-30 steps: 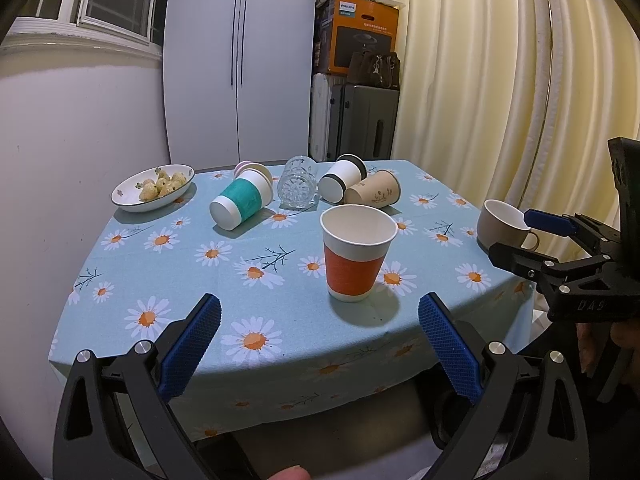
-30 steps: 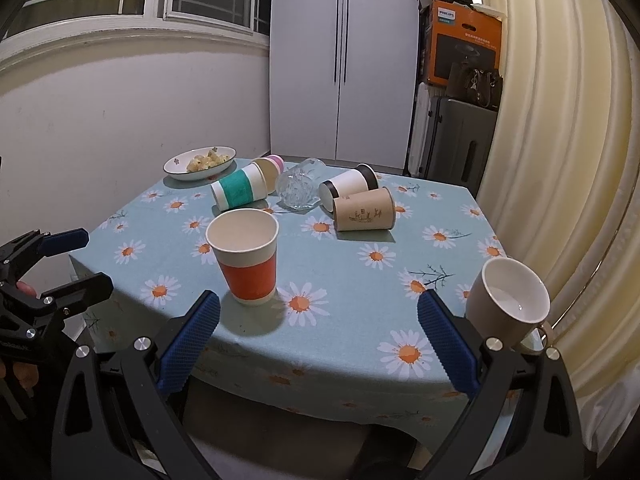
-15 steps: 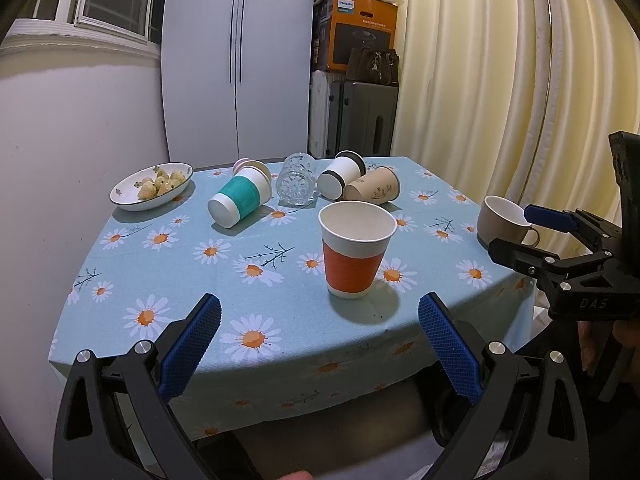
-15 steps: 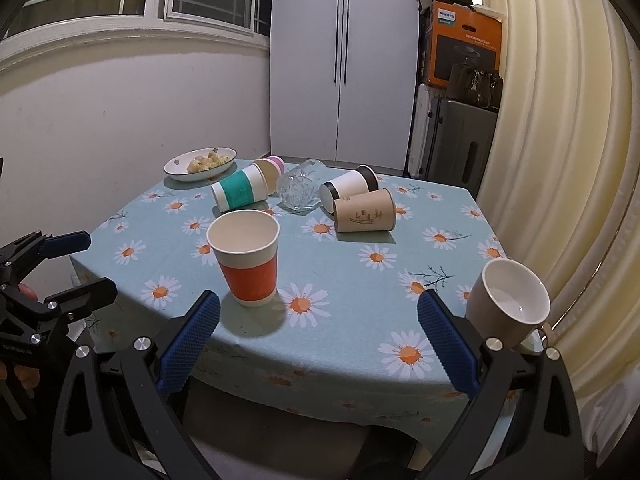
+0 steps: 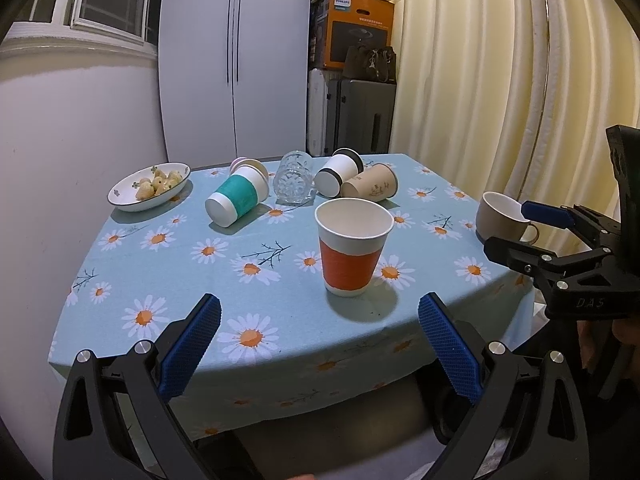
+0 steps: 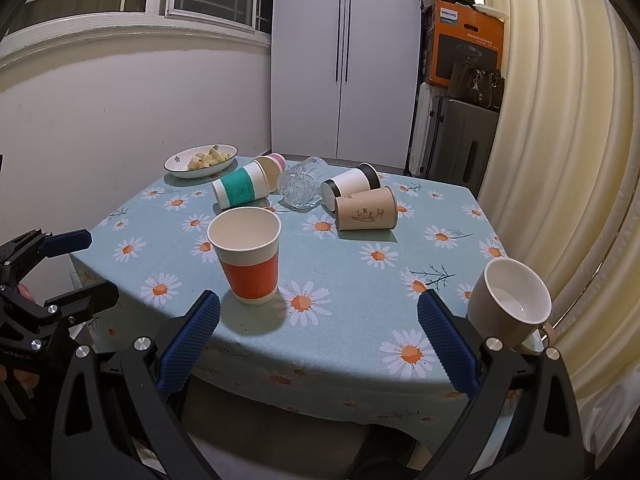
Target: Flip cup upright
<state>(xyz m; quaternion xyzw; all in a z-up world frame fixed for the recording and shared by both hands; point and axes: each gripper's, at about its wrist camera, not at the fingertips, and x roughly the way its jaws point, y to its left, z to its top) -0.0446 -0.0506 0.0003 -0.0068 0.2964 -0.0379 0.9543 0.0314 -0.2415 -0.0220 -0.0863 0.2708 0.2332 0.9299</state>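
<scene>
An orange-banded paper cup (image 5: pixel 353 249) (image 6: pixel 248 256) stands upright near the table's front. Behind it lie several cups on their sides: a teal-banded cup (image 5: pixel 238 199) (image 6: pixel 241 189), a glass (image 5: pixel 293 182) (image 6: pixel 301 187), a white cup with black rim (image 5: pixel 337 176) (image 6: pixel 350 184) and a brown paper cup (image 5: pixel 371 187) (image 6: pixel 366 208). A beige mug (image 5: pixel 503 217) (image 6: pixel 509 304) stands upright at the right edge. My left gripper (image 5: pixel 318 344) is open and empty before the table's front edge. My right gripper (image 6: pixel 318 344) is open and empty, also off the table.
A bowl of food (image 5: pixel 151 185) (image 6: pixel 201 160) sits at the table's back left. The daisy tablecloth (image 5: pixel 168 264) hangs over the edges. A curtain (image 5: pixel 500 80) hangs on the right. A white wardrobe (image 5: pixel 232 60), a suitcase and boxes stand behind.
Both grippers have drawn back slightly from the table; the view shifted a little. The cups have not moved.
</scene>
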